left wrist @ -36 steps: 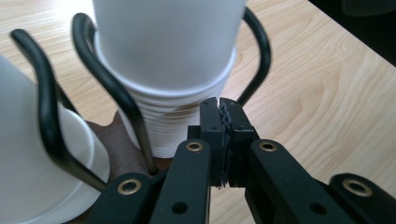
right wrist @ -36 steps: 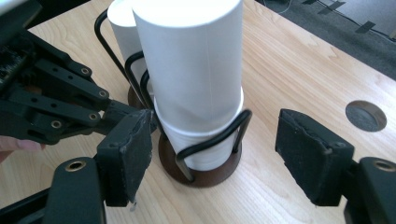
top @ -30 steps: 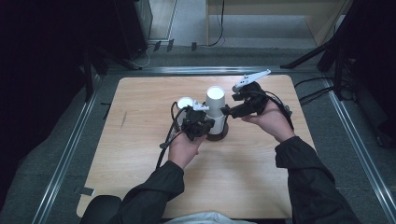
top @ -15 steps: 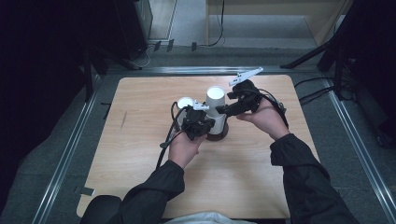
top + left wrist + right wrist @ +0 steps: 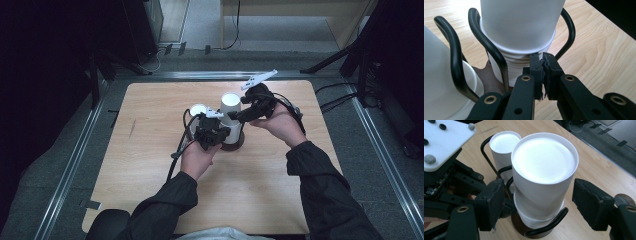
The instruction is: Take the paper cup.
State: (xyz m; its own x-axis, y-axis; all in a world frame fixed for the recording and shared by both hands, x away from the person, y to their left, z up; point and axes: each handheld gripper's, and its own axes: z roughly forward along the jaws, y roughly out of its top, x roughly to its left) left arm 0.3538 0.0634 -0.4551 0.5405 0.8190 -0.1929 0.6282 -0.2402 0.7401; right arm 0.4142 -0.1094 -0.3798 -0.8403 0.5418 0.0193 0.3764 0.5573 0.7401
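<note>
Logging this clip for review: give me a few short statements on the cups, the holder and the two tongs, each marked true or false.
1. The right tongs stand open, one jaw on each side of the top cup. True.
2. The left tongs are wide open around a cup. False: their jaws are shut together, low in front of the cup stack.
3. The cups stand upside down, bottoms up. True.
4. The cup stacks sit in a black wire holder. True.
5. The holder stands on a grey metal table. False: it stands on a light wooden table.
6. There is a single cup stack. False: a second stack stands beside it.
</note>
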